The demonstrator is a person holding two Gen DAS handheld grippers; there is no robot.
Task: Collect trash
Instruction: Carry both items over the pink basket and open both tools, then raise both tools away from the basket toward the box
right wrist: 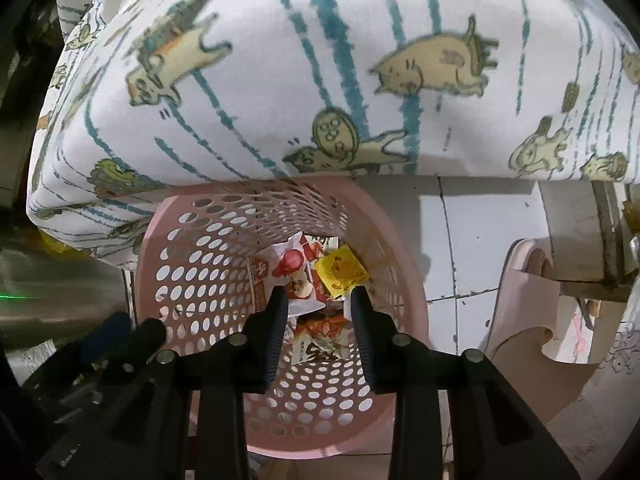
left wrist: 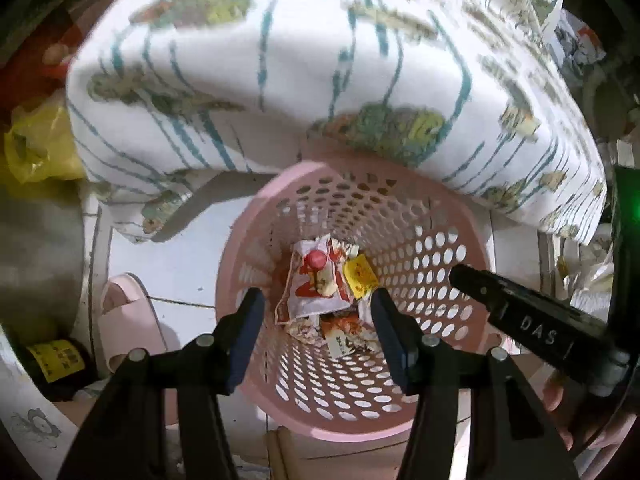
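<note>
A pink perforated basket (left wrist: 432,396) stands on the white tile floor; it also shows in the right wrist view (right wrist: 168,280). At its bottom lie snack wrappers (left wrist: 310,292), a yellow packet (left wrist: 360,276) and a red round cap (left wrist: 315,259). The same yellow packet (right wrist: 340,270) and wrappers (right wrist: 296,280) show in the right wrist view. My left gripper (left wrist: 318,308) is open and empty above the basket mouth. My right gripper (right wrist: 318,300) is open and empty above the same basket, and its finger (left wrist: 520,312) reaches in at the right of the left wrist view.
A table edge draped in a white cartoon-cat cloth (right wrist: 320,80) overhangs the basket's far side. A pink slipper (left wrist: 124,320) lies on the floor at left, another slipper (right wrist: 524,304) at right. A yellow plastic bag (left wrist: 36,148) sits far left.
</note>
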